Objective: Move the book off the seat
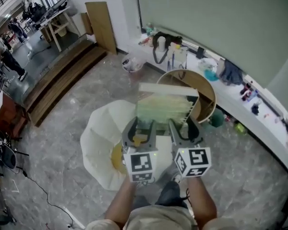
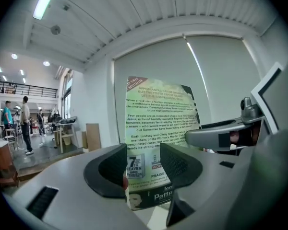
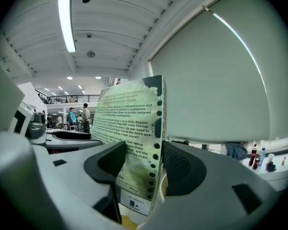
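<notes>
A thick paperback book with a pale green cover is held in the air in front of me, its back cover towards me. My left gripper is shut on its lower left part and my right gripper on its lower right. In the left gripper view the book stands upright between the pads of the left gripper. In the right gripper view the book shows edge-on in the right gripper. The white seat lies below, with a yellow patch on it.
A round wooden tub-like piece stands just beyond the book. A long white counter with bottles and clutter runs along the right. Wooden steps and a small bin are at the far left, where people stand.
</notes>
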The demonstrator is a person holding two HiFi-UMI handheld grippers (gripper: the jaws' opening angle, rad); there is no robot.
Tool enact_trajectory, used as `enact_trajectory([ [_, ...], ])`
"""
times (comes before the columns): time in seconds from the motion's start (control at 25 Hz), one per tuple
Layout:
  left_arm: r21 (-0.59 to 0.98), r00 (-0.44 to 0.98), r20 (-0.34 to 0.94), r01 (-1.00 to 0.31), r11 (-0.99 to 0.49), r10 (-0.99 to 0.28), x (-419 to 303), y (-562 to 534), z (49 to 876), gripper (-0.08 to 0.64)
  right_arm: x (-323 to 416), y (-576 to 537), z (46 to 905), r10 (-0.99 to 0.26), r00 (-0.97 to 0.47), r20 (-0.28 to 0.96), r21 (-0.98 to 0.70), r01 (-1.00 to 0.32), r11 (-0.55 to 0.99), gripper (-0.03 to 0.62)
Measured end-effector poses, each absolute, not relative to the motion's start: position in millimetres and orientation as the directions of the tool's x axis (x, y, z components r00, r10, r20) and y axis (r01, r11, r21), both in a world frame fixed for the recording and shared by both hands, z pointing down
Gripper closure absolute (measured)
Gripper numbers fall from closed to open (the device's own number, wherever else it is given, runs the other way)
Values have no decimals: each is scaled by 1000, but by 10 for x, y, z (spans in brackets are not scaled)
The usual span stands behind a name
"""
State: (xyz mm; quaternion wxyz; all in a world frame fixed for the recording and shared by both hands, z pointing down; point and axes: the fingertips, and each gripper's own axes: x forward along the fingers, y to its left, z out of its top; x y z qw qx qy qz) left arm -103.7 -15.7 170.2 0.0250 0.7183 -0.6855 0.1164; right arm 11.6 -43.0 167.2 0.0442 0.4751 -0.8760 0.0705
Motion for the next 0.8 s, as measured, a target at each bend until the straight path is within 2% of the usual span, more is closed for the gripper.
enact_trajectory([
  [0.28,-129,157,129,-976,-173,-979,-129,-415,1283,337,1047,-539,1227,-899,-432,71,-38,-902,431,341],
  [0.56,-130,241,121,-958,-256,-963,1074,-833,1226,337,2243,-851,1178,-929,-364,67,-33,-931,363,341],
  [0.8,-125,281,122,-947,-296,-952,1588,-1155,1193,337,2756,-1125,1131,-943,-327,65,-23,-945,327,341],
])
